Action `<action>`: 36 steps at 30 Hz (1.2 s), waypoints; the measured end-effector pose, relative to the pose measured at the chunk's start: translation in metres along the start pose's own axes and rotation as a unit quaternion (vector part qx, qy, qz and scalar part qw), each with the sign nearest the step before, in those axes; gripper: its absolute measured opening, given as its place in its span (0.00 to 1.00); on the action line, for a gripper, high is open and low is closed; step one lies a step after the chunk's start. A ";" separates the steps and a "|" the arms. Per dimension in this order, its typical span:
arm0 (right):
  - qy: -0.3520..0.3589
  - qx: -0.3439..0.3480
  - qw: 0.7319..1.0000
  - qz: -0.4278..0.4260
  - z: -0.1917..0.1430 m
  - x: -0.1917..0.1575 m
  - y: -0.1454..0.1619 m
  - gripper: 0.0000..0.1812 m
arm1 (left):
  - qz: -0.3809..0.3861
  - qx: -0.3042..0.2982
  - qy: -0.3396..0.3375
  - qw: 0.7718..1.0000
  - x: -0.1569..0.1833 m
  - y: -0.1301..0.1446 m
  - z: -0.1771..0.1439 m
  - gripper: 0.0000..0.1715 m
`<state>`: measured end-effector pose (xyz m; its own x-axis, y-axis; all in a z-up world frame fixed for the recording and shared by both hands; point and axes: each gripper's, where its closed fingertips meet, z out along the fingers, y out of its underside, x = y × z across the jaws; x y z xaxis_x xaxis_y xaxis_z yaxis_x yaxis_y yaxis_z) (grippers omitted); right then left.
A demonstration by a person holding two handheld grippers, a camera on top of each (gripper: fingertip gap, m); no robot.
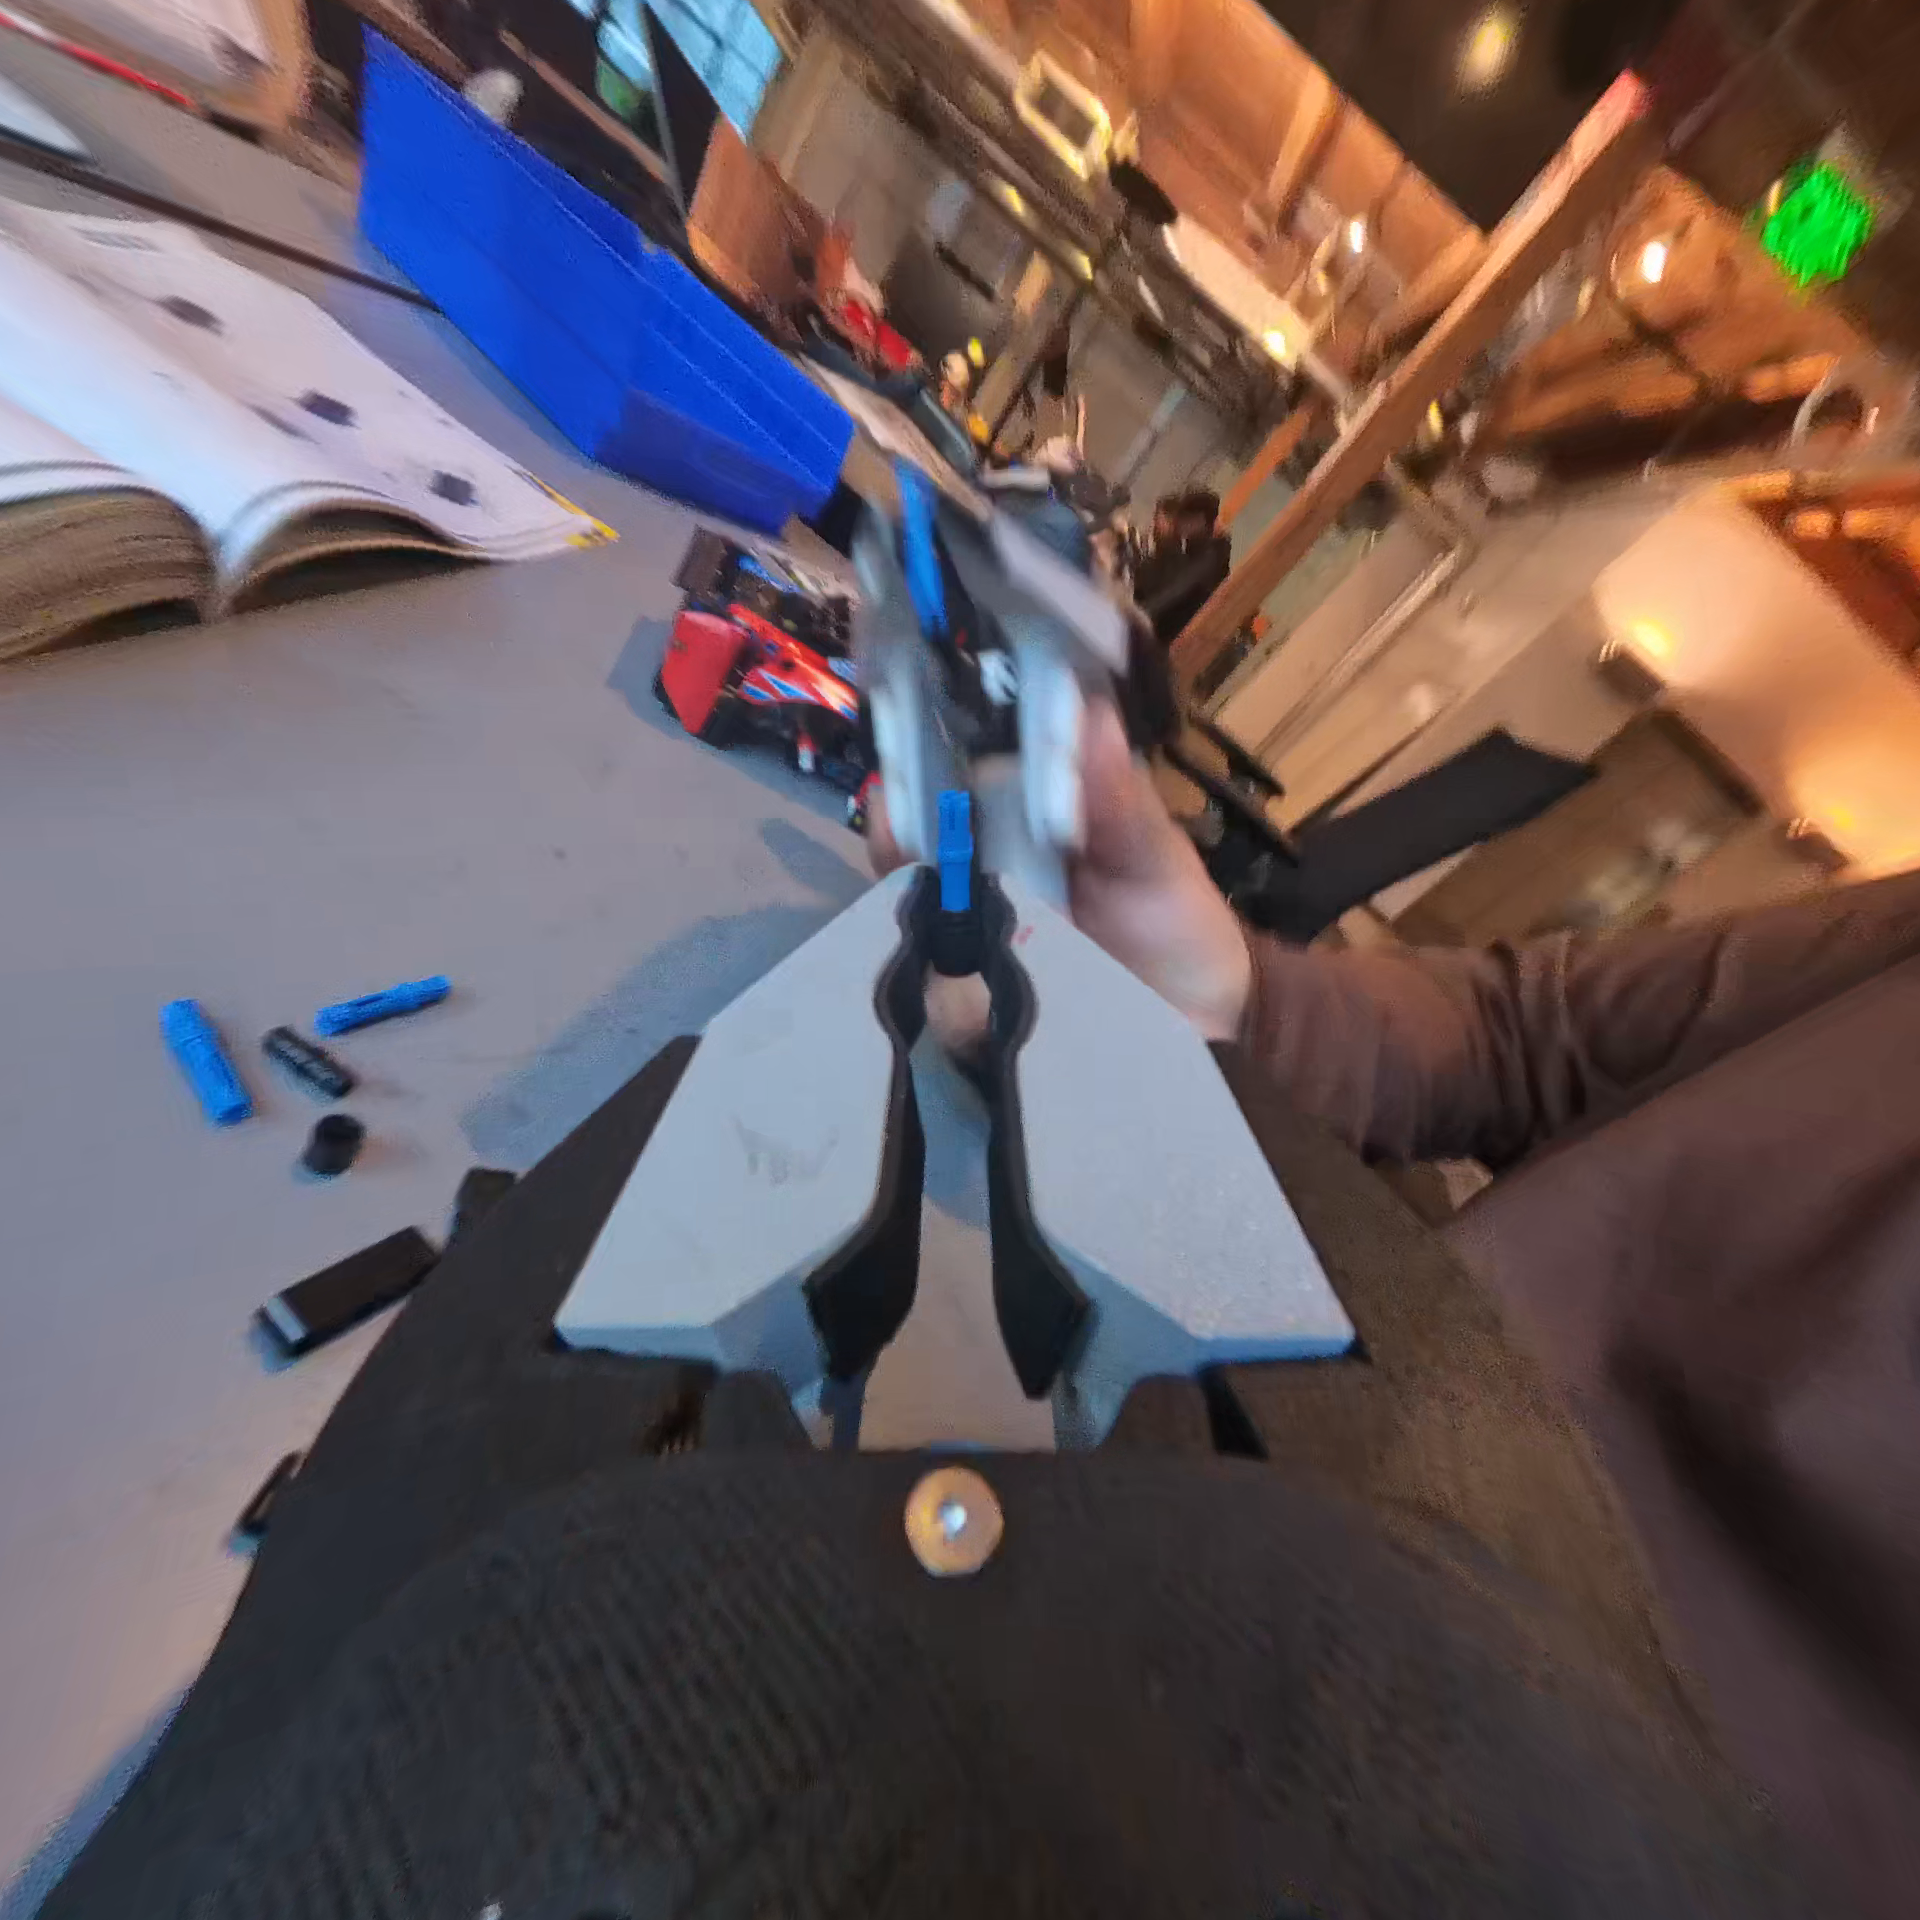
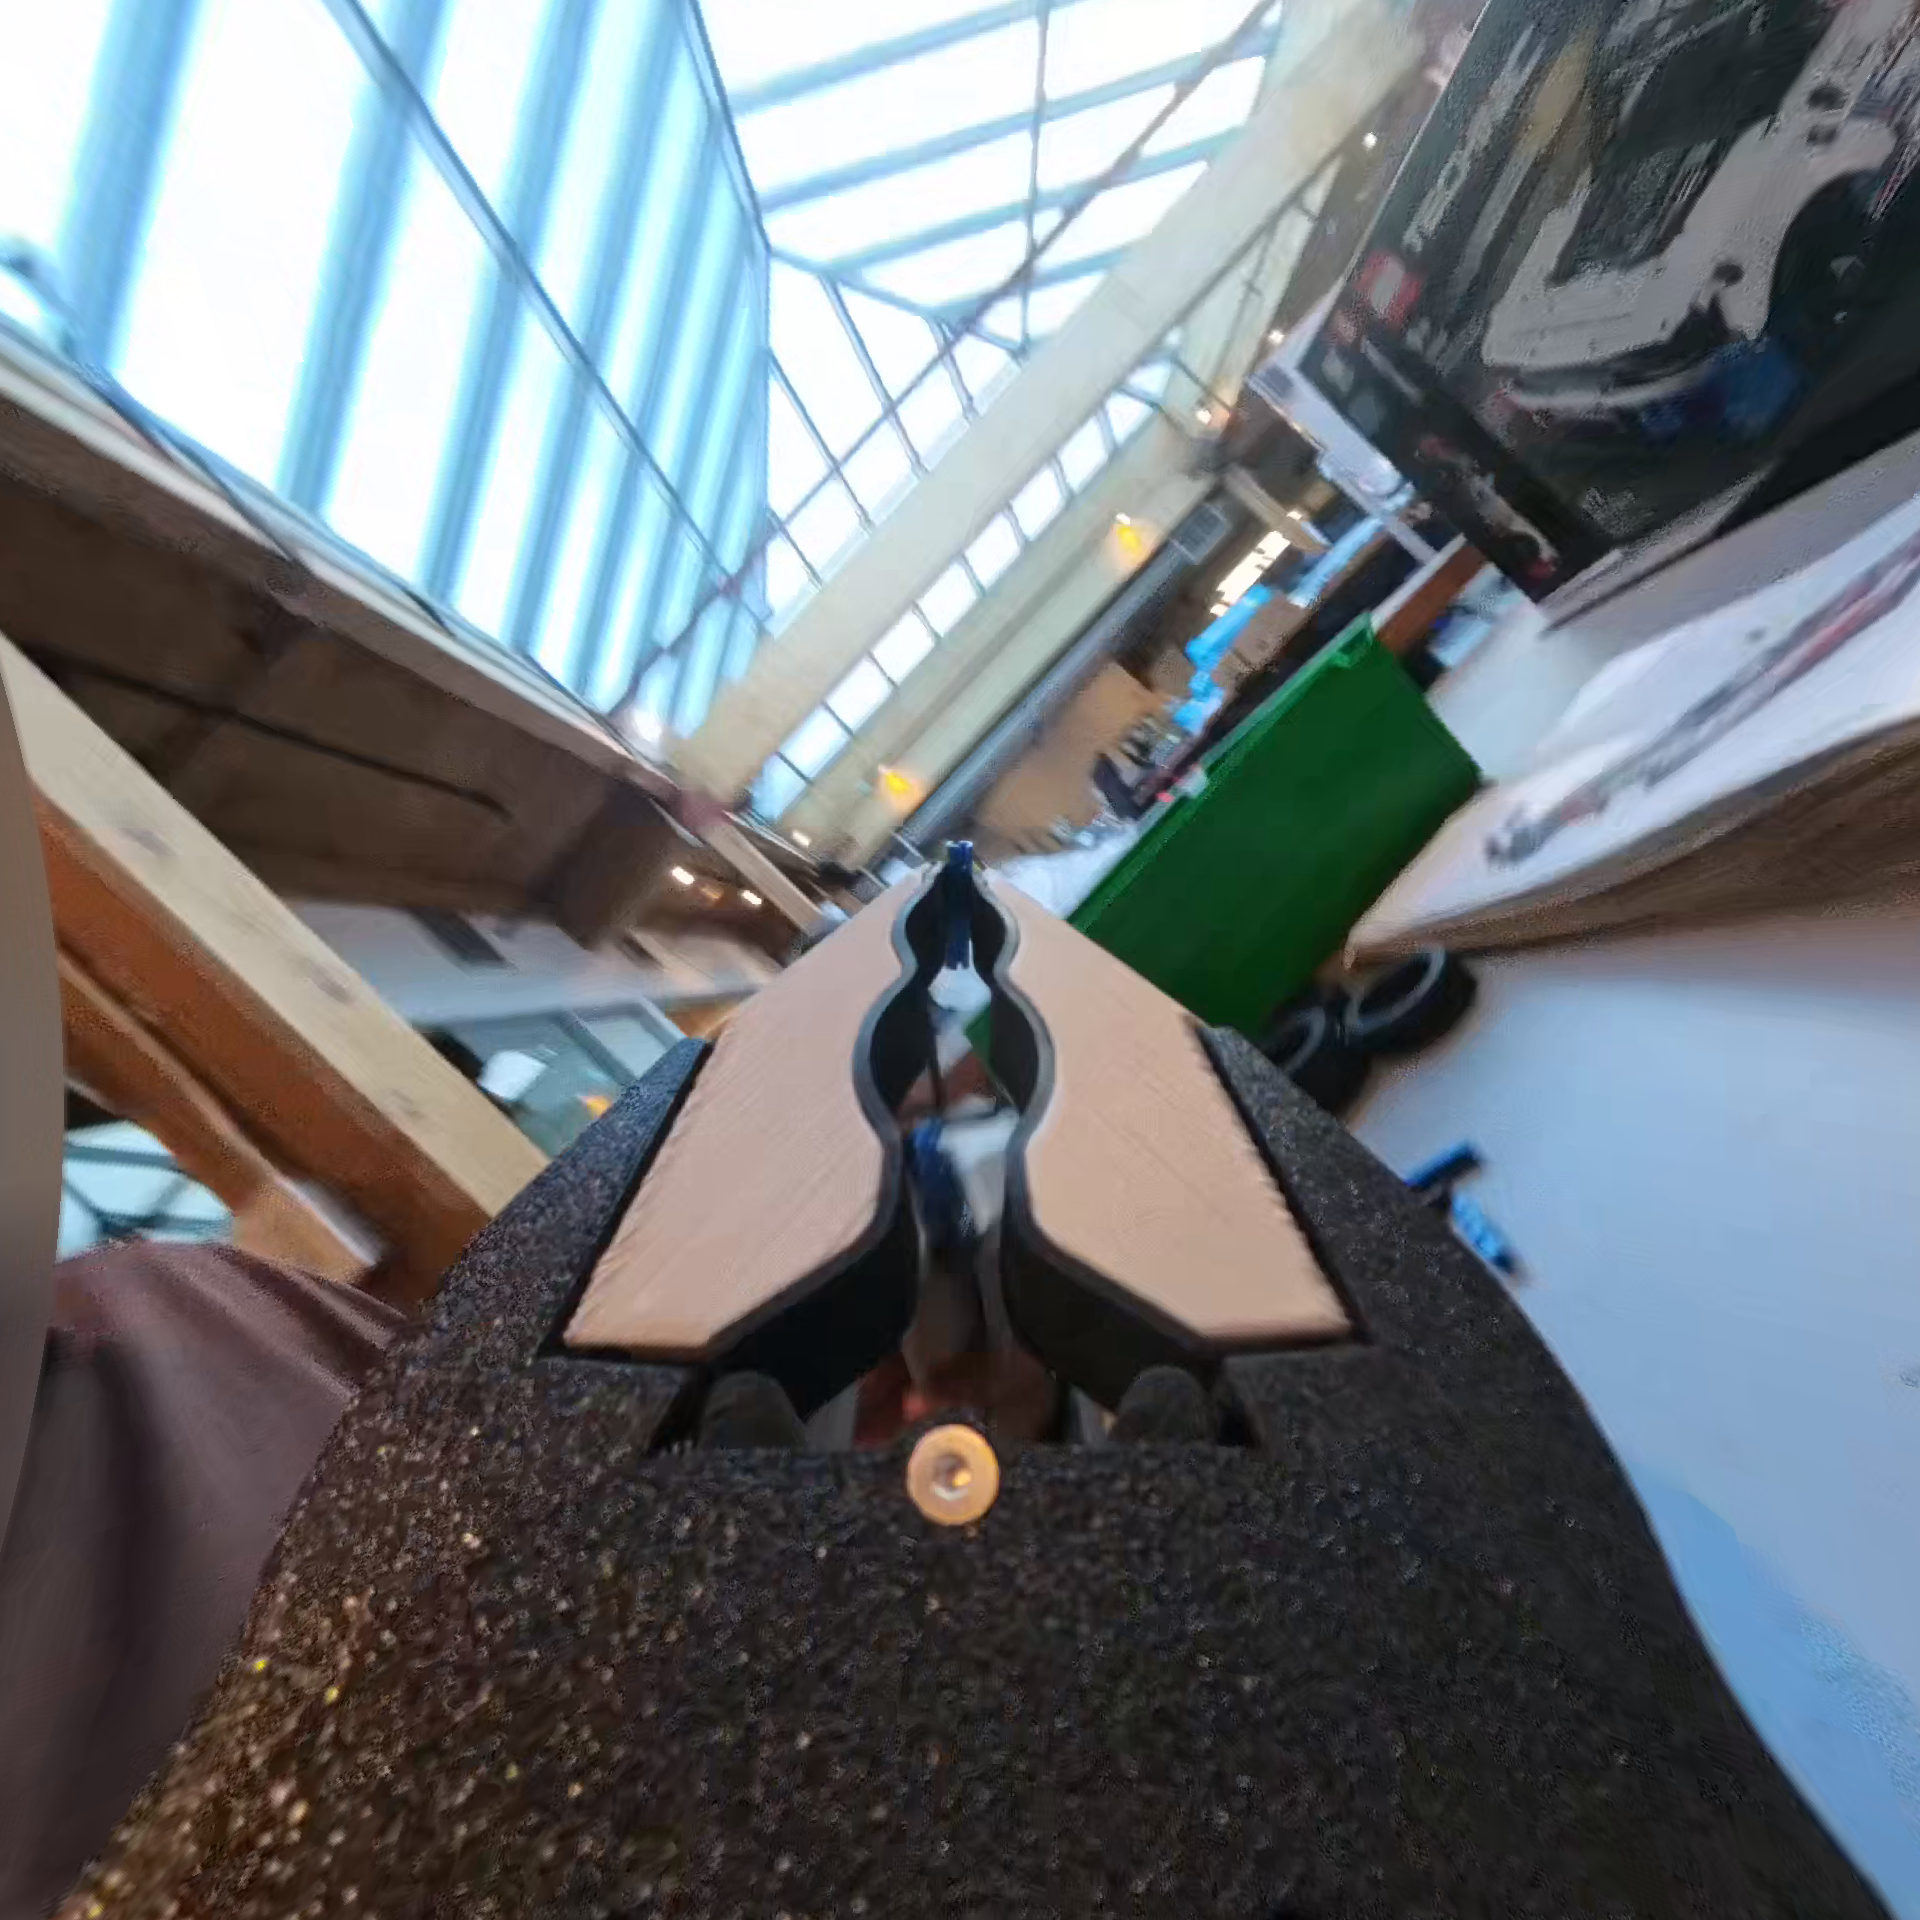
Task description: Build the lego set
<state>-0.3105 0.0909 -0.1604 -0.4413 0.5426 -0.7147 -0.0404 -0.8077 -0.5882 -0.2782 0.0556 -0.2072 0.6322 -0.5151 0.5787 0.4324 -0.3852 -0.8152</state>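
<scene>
In the left wrist view my left gripper [image 1: 954,891] is shut on a small blue pin [image 1: 954,840] with a black collar, held up in the air. Just beyond it a person's hand [image 1: 1143,883] holds a blurred grey object [image 1: 977,665] with a blue part on it. A partly built red and black Lego car [image 1: 753,675] stands on the table behind. In the right wrist view my right gripper [image 2: 958,894] is shut on a thin dark blue piece [image 2: 958,868], tilted up toward the ceiling.
Loose blue pins [image 1: 206,1060] and black parts [image 1: 348,1288] lie on the table at left. An open instruction book [image 1: 260,436] and a blue bin [image 1: 592,301] sit behind. The right view shows a green bin [image 2: 1278,831], black tyres [image 2: 1371,1008], the set's box [image 2: 1662,260].
</scene>
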 end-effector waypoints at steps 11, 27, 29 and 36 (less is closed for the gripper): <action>0.033 -0.139 0.982 -0.124 -0.008 0.012 0.006 0.02 | 0.105 -0.115 -0.125 0.980 -0.031 0.020 -0.003 0.03; 0.084 -0.345 0.914 -0.199 -0.031 0.033 0.064 0.02 | 0.483 -0.361 -0.239 0.761 -0.050 0.072 -0.031 0.10; 0.087 -0.346 0.916 -0.183 -0.033 0.034 0.065 0.02 | 0.469 -0.358 -0.234 0.773 -0.044 0.075 -0.034 0.14; 0.043 -0.352 0.931 -0.092 -0.034 0.016 0.071 0.03 | 0.421 -0.352 -0.224 0.805 -0.031 0.070 -0.038 0.22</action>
<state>-0.2906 0.0501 -0.2268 -0.4106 0.6969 -0.5880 0.5023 -0.3654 -0.7837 -0.2920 0.0158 -0.2815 0.7469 -0.5540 -0.3677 -0.6434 -0.4625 -0.6100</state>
